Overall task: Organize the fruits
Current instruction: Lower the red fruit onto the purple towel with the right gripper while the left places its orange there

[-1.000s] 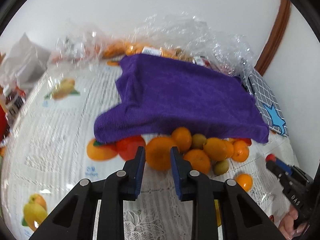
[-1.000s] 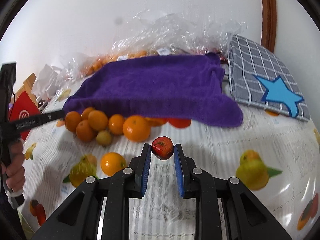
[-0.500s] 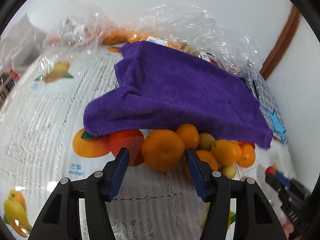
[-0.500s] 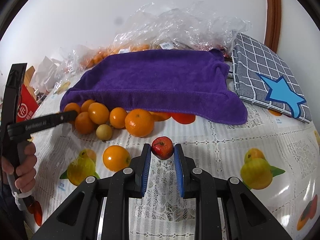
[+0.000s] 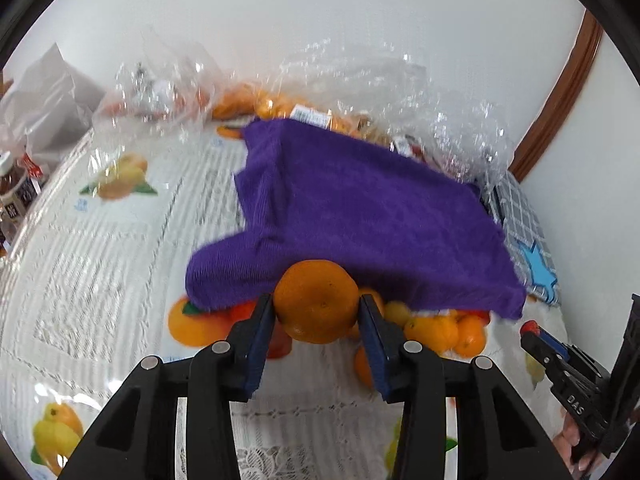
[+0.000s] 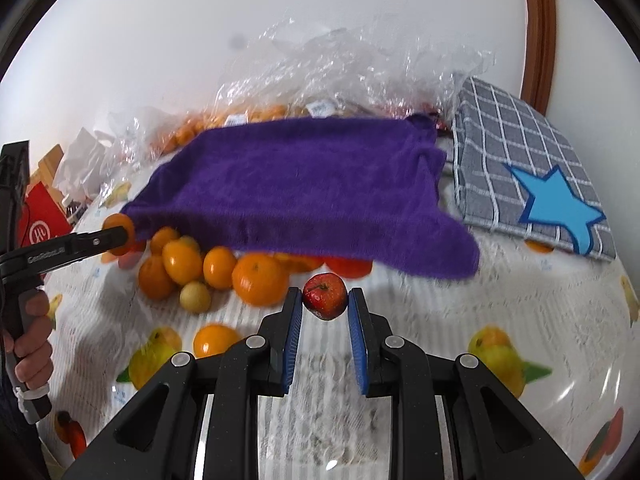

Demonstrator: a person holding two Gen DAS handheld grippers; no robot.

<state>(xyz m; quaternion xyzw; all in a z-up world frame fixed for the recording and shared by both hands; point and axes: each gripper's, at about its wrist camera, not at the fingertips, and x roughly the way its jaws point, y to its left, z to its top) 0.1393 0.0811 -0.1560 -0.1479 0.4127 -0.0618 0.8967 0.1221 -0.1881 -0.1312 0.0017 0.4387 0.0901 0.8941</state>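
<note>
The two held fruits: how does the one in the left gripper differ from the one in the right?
The left gripper holds a large orange mandarin; the right gripper holds a much smaller red apple. The mandarin spreads its jaws wide, the apple's sit closer. Both are gripped by their sides.

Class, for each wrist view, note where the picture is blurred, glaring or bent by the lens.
Left wrist view: the purple towel and tablecloth smear with motion blur, the held orange stays sharp, and the door frame bows. Right wrist view: the towel edge blurs, and glare glints on the plastic bags.
</note>
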